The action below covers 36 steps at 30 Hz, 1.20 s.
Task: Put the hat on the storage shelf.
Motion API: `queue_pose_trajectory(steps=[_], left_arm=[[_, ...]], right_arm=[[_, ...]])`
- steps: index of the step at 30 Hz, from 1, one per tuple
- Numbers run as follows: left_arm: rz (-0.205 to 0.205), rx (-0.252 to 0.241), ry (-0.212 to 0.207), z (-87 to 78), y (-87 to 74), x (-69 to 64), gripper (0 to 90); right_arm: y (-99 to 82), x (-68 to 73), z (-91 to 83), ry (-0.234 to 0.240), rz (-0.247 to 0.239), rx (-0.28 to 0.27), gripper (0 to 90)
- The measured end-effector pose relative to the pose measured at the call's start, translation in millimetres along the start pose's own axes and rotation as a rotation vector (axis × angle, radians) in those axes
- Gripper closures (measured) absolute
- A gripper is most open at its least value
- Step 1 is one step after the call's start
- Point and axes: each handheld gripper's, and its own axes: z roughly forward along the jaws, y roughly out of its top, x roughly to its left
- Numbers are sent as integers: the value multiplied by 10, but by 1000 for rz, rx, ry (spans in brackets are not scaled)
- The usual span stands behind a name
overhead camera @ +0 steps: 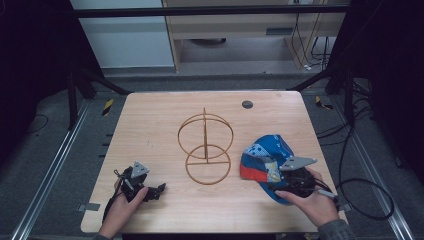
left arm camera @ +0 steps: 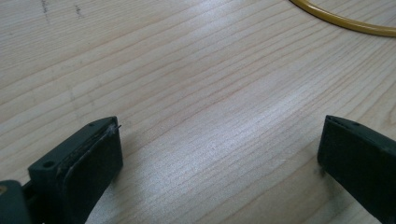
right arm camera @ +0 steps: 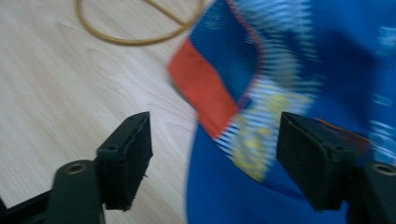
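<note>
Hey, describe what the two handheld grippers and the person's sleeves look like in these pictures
Both tools are black. The left claw and right claw each have two blocky black jaws with flat dark pads. A grey three-cornered plate tops each one. A black cable trails from the right one in a loop over the grey floor. A grey sleeve cuff shows at the right wrist.

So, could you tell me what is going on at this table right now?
A person holds a gripper in each hand at a wooden table. The right gripper is open over a blue and red cap, its jaws either side of the fabric. The left gripper rests open over bare wood. A gold wire stand sits mid-table.
</note>
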Motion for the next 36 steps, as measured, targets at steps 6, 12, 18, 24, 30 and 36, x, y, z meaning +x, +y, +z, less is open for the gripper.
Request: queue_pose_trajectory(steps=[6, 12, 18, 24, 30, 36], left_arm=[[-1, 0, 1, 0, 0, -2, 0], [-1, 0, 1, 0, -1, -2, 0], [0, 0, 1, 0, 0, -2, 0], [0, 0, 1, 0, 0, -2, 0], [-1, 0, 1, 0, 0, -3, 0], [-4, 1, -1, -1, -2, -7, 0]], right_arm=[[37, -277, -155, -55, 15, 35, 389], [128, -493, -85, -78, 41, 101, 431], [265, -615, 25, -58, 60, 137, 466], [363, -666, 144, -46, 72, 187, 478], [417, -662, 242, -25, 70, 226, 554], [462, -659, 264, -2, 64, 253, 882]])
